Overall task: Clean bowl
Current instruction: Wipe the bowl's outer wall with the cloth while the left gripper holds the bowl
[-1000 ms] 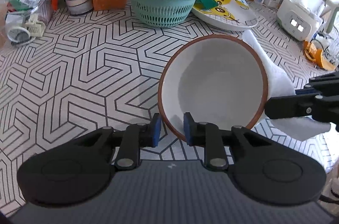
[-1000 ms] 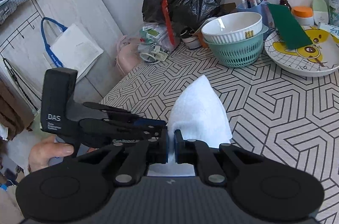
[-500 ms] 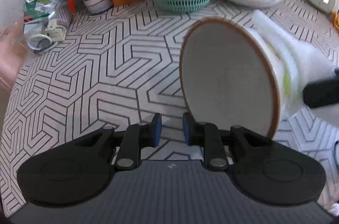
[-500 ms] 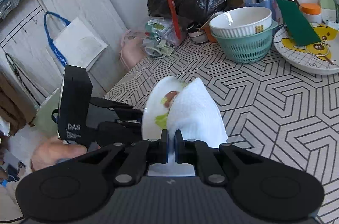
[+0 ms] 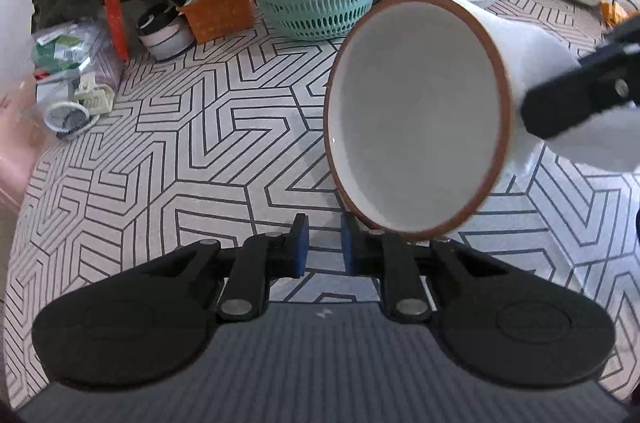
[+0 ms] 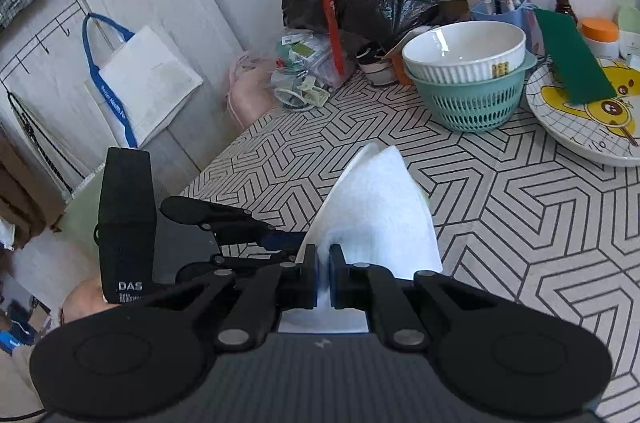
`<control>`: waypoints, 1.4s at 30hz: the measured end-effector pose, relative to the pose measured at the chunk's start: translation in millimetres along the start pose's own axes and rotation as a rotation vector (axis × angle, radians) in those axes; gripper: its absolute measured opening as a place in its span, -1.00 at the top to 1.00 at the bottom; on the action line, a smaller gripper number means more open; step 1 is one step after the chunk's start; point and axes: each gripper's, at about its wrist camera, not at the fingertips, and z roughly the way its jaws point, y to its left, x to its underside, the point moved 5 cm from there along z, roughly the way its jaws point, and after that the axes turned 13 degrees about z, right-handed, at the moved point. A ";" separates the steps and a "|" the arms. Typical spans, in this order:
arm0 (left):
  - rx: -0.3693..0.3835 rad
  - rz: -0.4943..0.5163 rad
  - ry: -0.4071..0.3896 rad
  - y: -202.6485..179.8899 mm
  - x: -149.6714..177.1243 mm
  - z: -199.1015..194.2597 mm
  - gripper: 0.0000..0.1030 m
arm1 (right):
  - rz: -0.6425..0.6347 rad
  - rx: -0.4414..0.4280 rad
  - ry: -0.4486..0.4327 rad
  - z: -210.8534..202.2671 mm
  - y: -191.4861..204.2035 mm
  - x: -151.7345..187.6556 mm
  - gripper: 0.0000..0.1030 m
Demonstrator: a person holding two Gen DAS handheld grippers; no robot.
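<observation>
Left wrist view: the left gripper [image 5: 323, 247] shows a narrow gap between its blue pads. The bowl [image 5: 416, 115], white with a brown rim, stands tilted on edge just ahead and to the right of the fingers, its opening facing the camera; its lower rim meets the right finger. Whether the pads pinch the rim cannot be told. A white cloth [image 5: 536, 63] lies against the bowl's outer wall, on the side away from this gripper, with the right gripper's dark finger reaching in from the right.

Right wrist view: the right gripper [image 6: 324, 277] is closed on the cloth [image 6: 376, 211], which rises straight ahead of its tips and covers the bowl [image 6: 362, 155], leaving only a sliver of edge visible. The left gripper [image 6: 280, 239] sits just left of the cloth.

Farther ahead on the patterned table [image 5: 200, 143] stand a green basket [image 6: 472, 99] holding a ribbed dish [image 6: 464, 51], and a plate [image 6: 580, 119].
</observation>
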 end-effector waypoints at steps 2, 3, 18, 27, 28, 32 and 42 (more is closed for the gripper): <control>0.006 0.010 -0.004 -1.1 -0.1 -1.0 0.67 | -0.010 0.002 0.008 3.1 2.4 1.2 0.89; 0.022 0.001 -0.007 0.2 0.3 -1.5 0.67 | -0.007 -0.002 0.012 4.0 2.8 1.5 0.89; 0.037 -0.016 -0.108 9.4 -8.6 -30.9 0.67 | 0.026 -0.007 0.014 3.1 -8.0 3.0 0.89; 0.214 -0.068 -0.145 10.2 -19.1 -41.2 0.63 | 0.033 -0.010 0.014 -0.9 -10.9 6.6 0.89; 0.245 -0.089 -0.146 12.6 -19.8 -40.8 0.63 | 0.032 -0.010 0.014 -1.5 -11.2 6.8 0.89; 0.334 -0.155 -0.157 19.0 -23.6 -42.9 0.63 | 0.024 -0.009 0.018 -2.2 -10.9 8.0 0.89; 0.314 -0.080 -0.185 19.7 -39.6 -59.2 0.63 | 0.015 -0.006 0.031 -1.2 -10.2 9.6 0.89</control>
